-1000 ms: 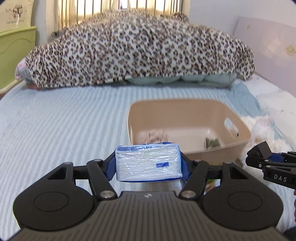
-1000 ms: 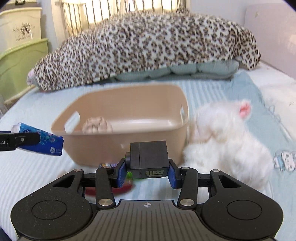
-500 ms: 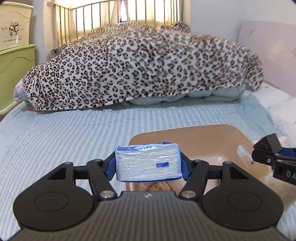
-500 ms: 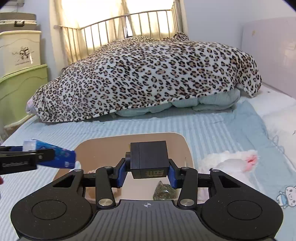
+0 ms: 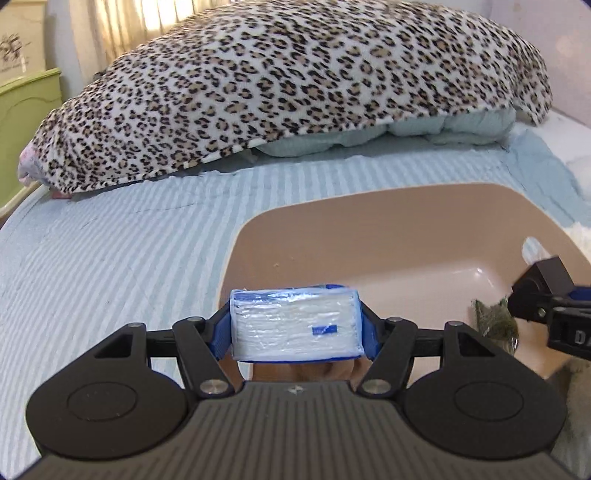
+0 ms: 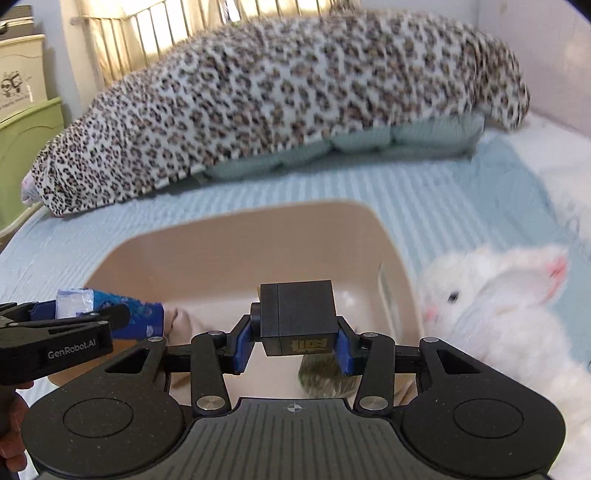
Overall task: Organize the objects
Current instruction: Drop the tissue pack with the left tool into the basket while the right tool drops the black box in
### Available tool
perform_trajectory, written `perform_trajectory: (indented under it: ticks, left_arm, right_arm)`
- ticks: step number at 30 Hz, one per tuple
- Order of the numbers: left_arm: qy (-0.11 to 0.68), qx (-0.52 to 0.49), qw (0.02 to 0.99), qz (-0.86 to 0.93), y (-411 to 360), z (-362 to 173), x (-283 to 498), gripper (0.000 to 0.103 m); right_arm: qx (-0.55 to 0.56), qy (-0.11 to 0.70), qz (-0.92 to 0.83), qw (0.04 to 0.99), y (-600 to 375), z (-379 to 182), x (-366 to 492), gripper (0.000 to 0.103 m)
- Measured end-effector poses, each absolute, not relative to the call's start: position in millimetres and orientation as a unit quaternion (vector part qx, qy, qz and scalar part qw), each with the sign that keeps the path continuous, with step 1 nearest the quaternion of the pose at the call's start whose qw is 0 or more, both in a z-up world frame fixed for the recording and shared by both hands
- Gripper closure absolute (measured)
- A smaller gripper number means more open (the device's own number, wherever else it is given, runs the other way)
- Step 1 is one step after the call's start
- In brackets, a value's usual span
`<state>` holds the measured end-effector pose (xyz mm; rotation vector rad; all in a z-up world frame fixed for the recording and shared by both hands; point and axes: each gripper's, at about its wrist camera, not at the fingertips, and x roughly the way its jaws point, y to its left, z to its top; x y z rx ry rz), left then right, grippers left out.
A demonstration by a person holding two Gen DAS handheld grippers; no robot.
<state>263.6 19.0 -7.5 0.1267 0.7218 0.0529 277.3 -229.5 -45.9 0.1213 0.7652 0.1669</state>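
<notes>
Change: both tools have dropped closer to the tan bin [image 5: 388,236] since the earlier frames; its hollow now fills the centre of each view.
Left tool [image 5: 295,325]: closed on a tissue pack [image 5: 295,323] in blue-edged clear wrap, held over the bin's near left rim, lower centre of the frame.
Right tool [image 6: 297,323]: clamped on a small black box [image 6: 298,317], held above the bin's interior.
Already in bin: a beige cloth-like item [image 6: 184,321] at left and a dark green bundle [image 5: 495,321] at right.
Progress: judged partway; both held items look ready for release into the bin.
Left out: a white plush toy [image 6: 495,306] lies against the bin's right side.
Bed: pale blue striped sheet [image 5: 110,258].
Room: leopard-print blanket [image 5: 295,81] heaped across the upper frame, metal bedstead [image 6: 221,11] and bright window behind, green cabinet [image 6: 26,136] at left.
</notes>
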Motion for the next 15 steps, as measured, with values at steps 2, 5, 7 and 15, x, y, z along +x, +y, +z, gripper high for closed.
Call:
perform_trajectory:
  ticks: [2, 5, 7, 15]
  left_arm:
    - [0.355, 0.063, 0.932, 0.028, 19, -6, 263, 0.035]
    - [0.358, 0.051, 0.932, 0.032, 25, 0, 259, 0.031]
    - [0.357, 0.048, 0.932, 0.035, 28, 5, 254, 0.022]
    - [0.348, 0.054, 0.935, 0.04, 51, 22, 223, 0.012]
  right_arm:
    - [0.041, 0.372, 0.077, 0.924, -225, -47, 276, 0.061]
    - [0.025, 0.37, 0.08, 0.925, -221, -44, 273, 0.061]
    - [0.022, 0.361, 0.081, 0.929, -220, -38, 271, 0.052]
    - [-0.004, 0.331, 0.085, 0.94, -214, -11, 237, 0.025]
